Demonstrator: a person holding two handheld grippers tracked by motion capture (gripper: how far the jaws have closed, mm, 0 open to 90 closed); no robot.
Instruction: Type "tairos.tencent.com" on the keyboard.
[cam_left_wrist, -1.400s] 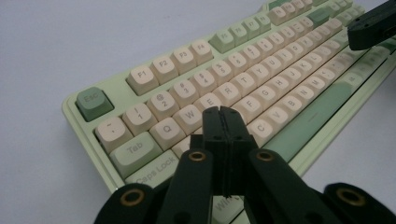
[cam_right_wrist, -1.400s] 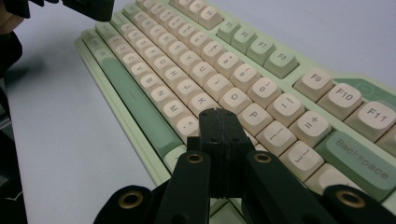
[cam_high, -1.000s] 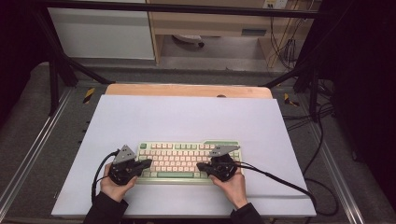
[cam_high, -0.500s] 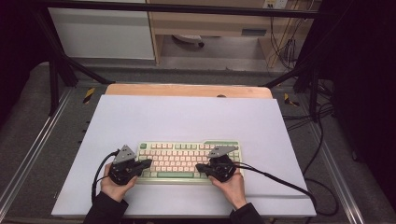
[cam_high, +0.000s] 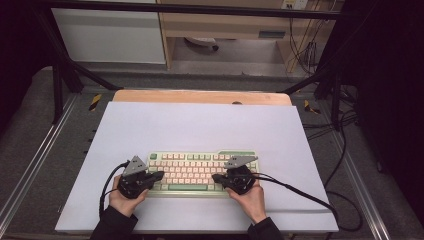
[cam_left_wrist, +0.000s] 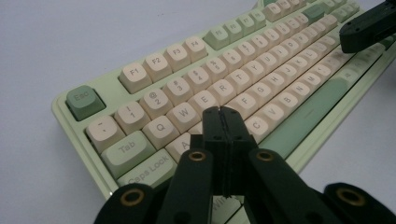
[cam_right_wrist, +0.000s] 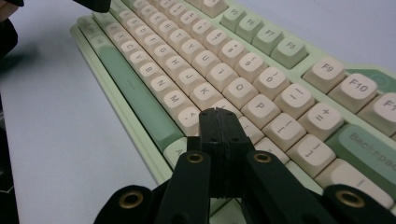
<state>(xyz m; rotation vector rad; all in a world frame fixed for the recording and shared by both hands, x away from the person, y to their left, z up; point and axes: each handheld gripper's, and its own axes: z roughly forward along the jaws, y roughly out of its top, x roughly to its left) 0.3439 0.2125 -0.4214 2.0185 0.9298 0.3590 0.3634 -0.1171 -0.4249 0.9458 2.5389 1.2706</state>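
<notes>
A pale green keyboard (cam_high: 200, 172) with cream keys lies on the white sheet near the front of the table. My left gripper (cam_high: 159, 176) rests over the keyboard's left end, jaws shut with nothing between them. In the left gripper view its tip (cam_left_wrist: 220, 112) hovers over the letter keys near the left of the keyboard (cam_left_wrist: 261, 70). My right gripper (cam_high: 216, 177) rests over the right half, also shut and empty. Its tip (cam_right_wrist: 218, 114) sits above the keys near the right end of the letter rows of the keyboard (cam_right_wrist: 233, 60). The two tips point toward each other.
The white sheet (cam_high: 200, 125) covers a wooden tabletop (cam_high: 200, 96) whose far edge shows. Black frame bars (cam_high: 60, 80) stand at the back corners. Cables (cam_high: 320, 200) trail off to the right. A cabinet (cam_high: 110, 35) stands beyond the table.
</notes>
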